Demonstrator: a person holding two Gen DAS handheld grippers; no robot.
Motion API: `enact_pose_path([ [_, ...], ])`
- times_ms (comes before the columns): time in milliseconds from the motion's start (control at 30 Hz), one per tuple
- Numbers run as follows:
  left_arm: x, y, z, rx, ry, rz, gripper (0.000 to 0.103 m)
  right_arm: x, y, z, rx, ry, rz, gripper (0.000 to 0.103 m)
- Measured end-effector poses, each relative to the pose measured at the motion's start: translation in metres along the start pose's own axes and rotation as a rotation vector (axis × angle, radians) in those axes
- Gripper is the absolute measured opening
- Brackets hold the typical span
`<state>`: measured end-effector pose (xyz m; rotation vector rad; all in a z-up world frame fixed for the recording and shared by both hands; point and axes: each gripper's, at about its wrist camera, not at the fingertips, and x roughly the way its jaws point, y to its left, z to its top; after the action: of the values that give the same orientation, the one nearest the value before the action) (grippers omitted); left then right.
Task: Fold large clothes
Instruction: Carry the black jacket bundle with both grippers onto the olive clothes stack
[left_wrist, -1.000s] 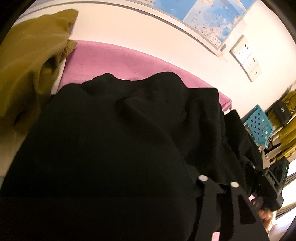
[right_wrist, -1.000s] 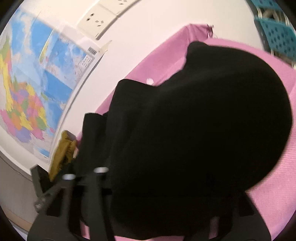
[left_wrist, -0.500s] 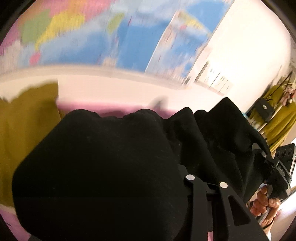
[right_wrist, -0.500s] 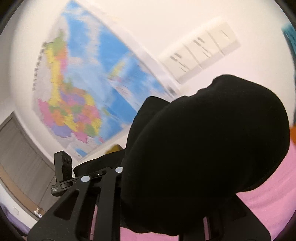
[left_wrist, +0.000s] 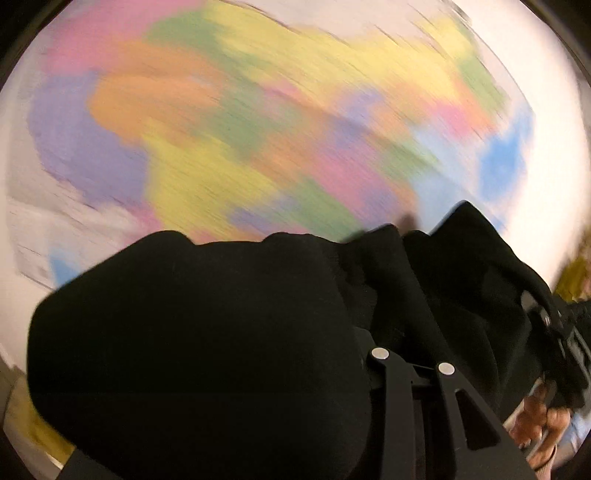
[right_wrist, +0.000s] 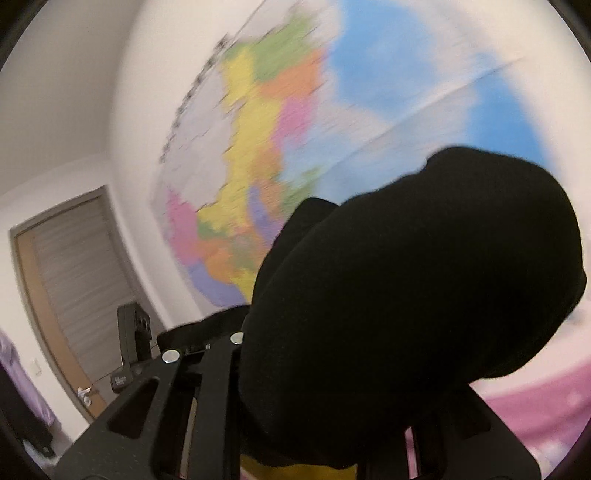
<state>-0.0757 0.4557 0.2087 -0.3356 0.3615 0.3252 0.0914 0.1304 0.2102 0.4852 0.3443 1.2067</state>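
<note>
Only a strip of the pink-covered surface (right_wrist: 535, 417) shows, at the lower right of the right wrist view; whether it is a bed or a table cannot be told. Nothing can be made out lying on that visible strip.

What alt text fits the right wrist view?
A bulky black garment bunched in the right gripper fills the lower right of the frame, hiding the fingertips. Behind it hangs a blurred, multicoloured wall map, with a door at left, the other gripper's camera unit beside it, and a strip of pink surface at lower right.
</note>
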Motion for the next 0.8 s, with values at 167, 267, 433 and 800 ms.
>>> enact_pose_path([
  [167, -0.009, 0.128, -0.041, -0.106, -0.027, 0.202, 0.039, 0.103, -0.001, -0.101, 0.086, 0.220, 0.116, 0.022],
  [267, 0.016, 0.204, -0.104, -0.225, 0.122, 0.334, 0.038, 0.153, -0.030, -0.201, 0.209, 0.507, 0.058, 0.025],
  [433, 0.015, 0.269, -0.173, -0.426, 0.194, 0.265, 0.049, 0.145, -0.067, -0.239, 0.372, 0.562, 0.058, 0.041],
  [800, 0.012, 0.263, -0.156, -0.351, 0.186, 0.306, 0.029, 0.098, -0.079, -0.201, 0.376, 0.449, 0.049, 0.023],
])
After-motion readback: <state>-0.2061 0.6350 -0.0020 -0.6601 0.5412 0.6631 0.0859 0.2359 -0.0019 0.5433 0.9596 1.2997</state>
